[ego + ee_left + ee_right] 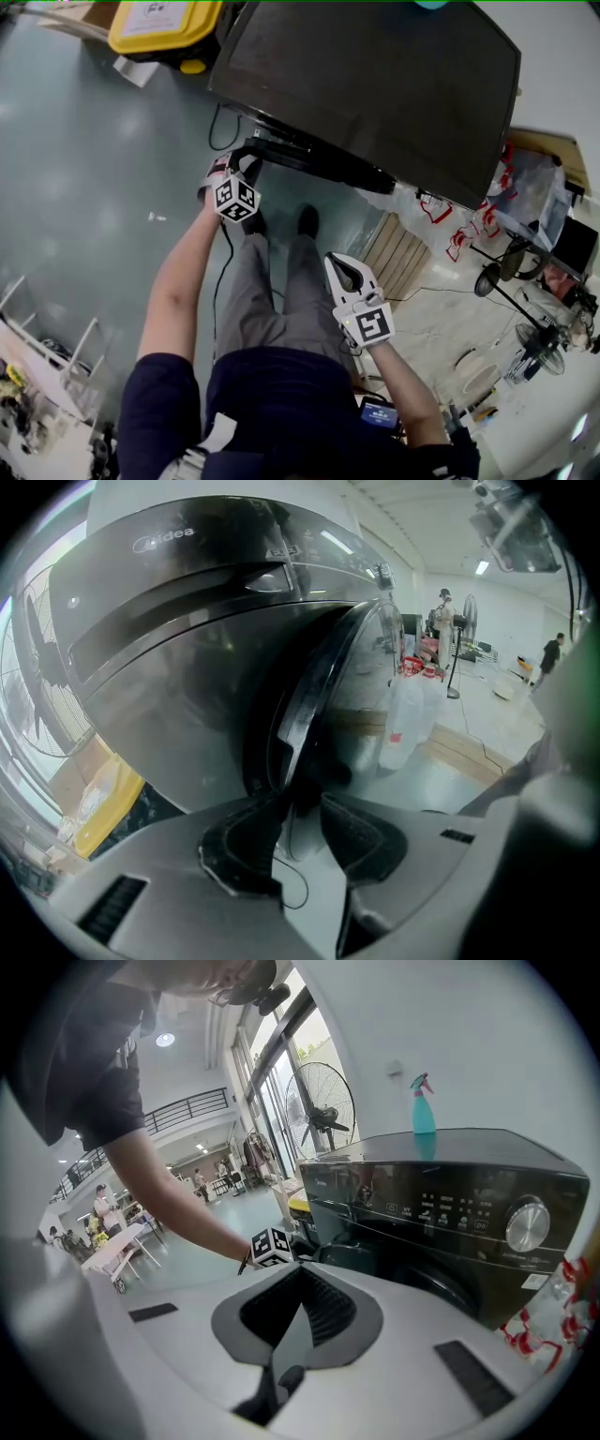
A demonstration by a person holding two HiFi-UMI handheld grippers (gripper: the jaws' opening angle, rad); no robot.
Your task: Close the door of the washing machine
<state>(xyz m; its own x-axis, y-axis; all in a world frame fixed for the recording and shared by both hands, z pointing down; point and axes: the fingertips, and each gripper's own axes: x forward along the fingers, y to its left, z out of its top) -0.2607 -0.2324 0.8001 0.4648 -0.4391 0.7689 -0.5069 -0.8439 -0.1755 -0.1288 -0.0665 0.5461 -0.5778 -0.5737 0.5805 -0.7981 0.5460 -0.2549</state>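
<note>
Door not shut yet. washing machine [375,84] sits ahead of the person on the floor, and the door [309,696] is swung out from its front. The left gripper view shows a clear wedge of gap between door and drum opening

left tongs [298,799]: at the door's free edge, jaws part-way apart, dark door rim caught between the tips. Looks like a grip on the rim rather than a hover, though pad contact is hard to confirm. Floor and a loose cable show through the gap behind the tips

right tongs [298,1271]: tips together, nothing in them. Held back near the person's thigh, well apart from the machine and pointing at the control panel. Not involved

Also in view: spray bottle [423,1105] upright on the machine's top, yellow box [164,23] on the floor behind the machine, clear plastic bag [408,714] beside the machine on the door side

Status, my read:
- done: reach, left tongs placed on the door edge
- left: most of the swing back to the front, then a firm push until the latch catches
- risk: the rim slipping out of the tips mid-swing, or the door stopping short of the latch. A flat push at the end is probably safer than a pinch
</note>
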